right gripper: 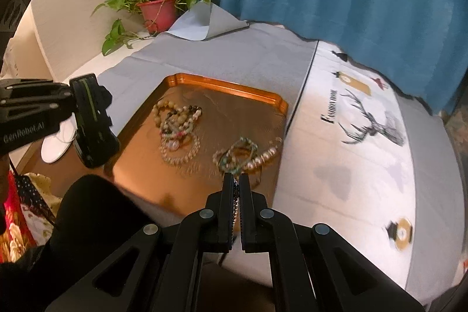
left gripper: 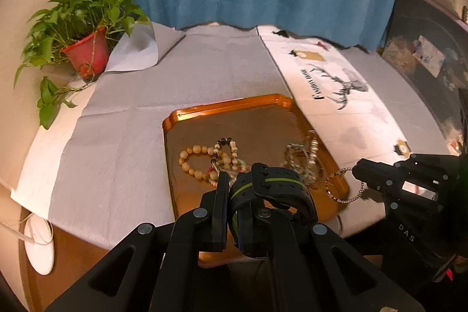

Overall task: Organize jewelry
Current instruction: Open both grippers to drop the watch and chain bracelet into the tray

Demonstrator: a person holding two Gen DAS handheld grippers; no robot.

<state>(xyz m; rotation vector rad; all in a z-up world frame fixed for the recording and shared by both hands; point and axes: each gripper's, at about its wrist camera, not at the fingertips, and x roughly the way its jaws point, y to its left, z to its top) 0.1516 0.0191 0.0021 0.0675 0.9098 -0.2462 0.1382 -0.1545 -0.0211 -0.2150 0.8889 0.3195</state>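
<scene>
Left wrist view: both grippers carry jewelry over the tray [left gripper: 187, 114].
Left gripper [left gripper: 238, 212] fingers clamp a black band [left gripper: 272, 186]; right gripper [right gripper: 237, 209] fingers pinch a chain bracelet [left gripper: 340, 186], likely to sort them.

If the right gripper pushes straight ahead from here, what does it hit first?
Probably the green and silver bracelet pile on the copper tray, just past the right gripper, which is shut on a chain bracelet. Depth is unclear; it may pass above.

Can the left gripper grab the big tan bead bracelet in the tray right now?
Probably not yet. The left gripper is already shut on a black band with a green stripe, so its fingers are full. The tan bead bracelet lies uncovered in the copper tray just ahead.
</scene>
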